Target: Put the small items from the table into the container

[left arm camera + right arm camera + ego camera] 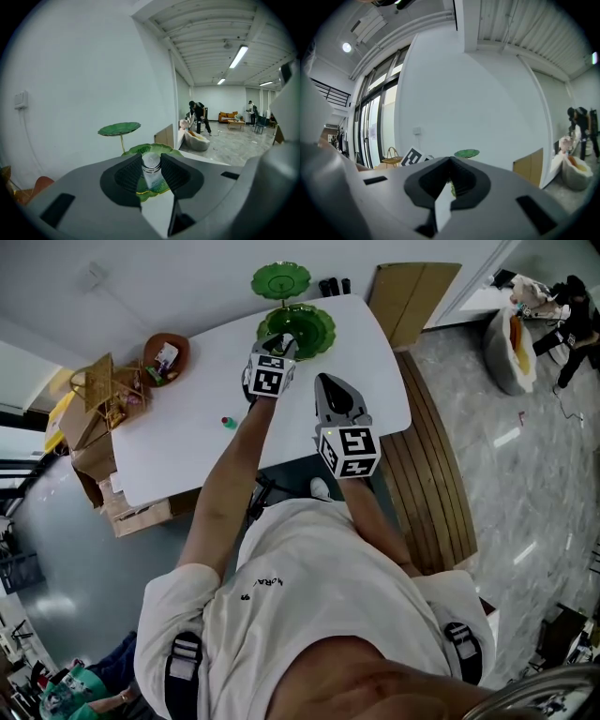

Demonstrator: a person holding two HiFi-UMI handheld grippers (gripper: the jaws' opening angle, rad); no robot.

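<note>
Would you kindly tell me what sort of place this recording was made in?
Likely an open office or showroom: ceiling strip lights, polished grey floor, a sofa at the far end.

A large open office or studio hall: a white desk (375, 381) on polished grey floor (534, 484), a ribbed ceiling with strip lights (239, 55), tall windows (377, 126), an orange sofa (228, 116) at three o'clock in the left gripper view, and cardboard boxes (94, 456) at the desk's nine o'clock.

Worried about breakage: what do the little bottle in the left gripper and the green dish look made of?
Bottle: clear, glossy glass or hard plastic, with a see-through body; which one stays open. Green dish: shiny glazed ceramic or plastic, judging by its highlights and yellowish edge.
</note>
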